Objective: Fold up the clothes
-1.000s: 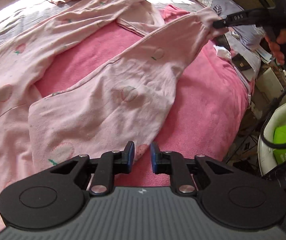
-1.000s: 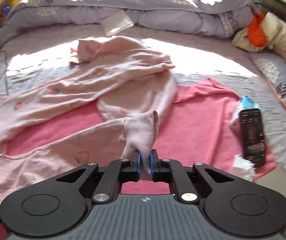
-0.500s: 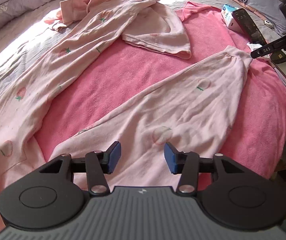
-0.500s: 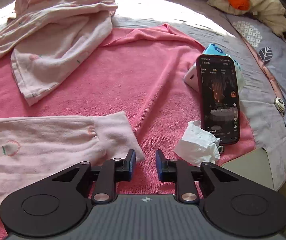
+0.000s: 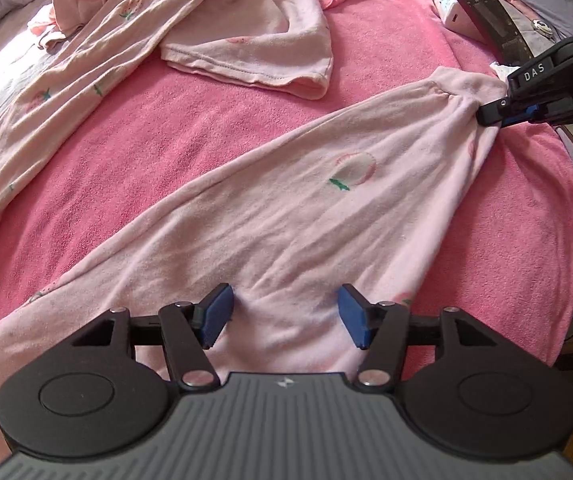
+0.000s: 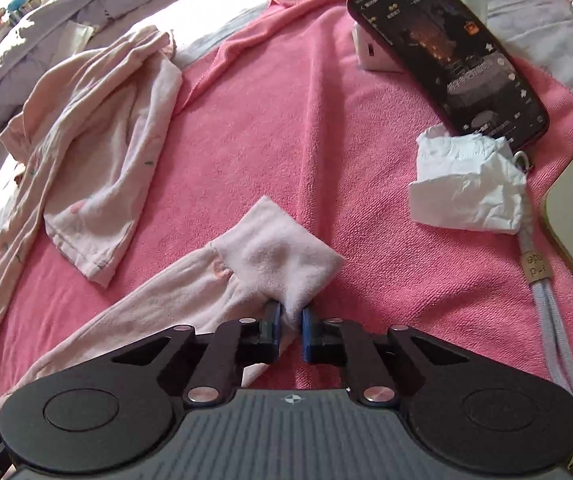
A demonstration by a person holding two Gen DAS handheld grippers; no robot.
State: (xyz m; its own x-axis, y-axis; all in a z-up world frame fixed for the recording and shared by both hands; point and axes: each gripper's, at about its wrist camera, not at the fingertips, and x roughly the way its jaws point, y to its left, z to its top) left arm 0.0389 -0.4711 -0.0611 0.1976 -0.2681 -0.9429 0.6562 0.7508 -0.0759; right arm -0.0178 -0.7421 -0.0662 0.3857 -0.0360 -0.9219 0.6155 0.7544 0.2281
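Your left gripper [image 5: 284, 316] was opening over the pale pink garment [image 5: 286, 208] spread on the pink blanket [image 5: 146, 152], nothing pinched. Your right gripper [image 6: 289, 330] was closing on its cuff [image 6: 282, 256]; that thin bite could slip. Only the right view showed the phone [image 6: 450, 52] and tissue [image 6: 466, 188] whole, near enough to snag.

Left of the right gripper [image 6: 289, 330] the pink towel [image 6: 270, 128] lay bare. To its right sat a tissue [image 6: 468, 186] and phone [image 6: 446, 52].
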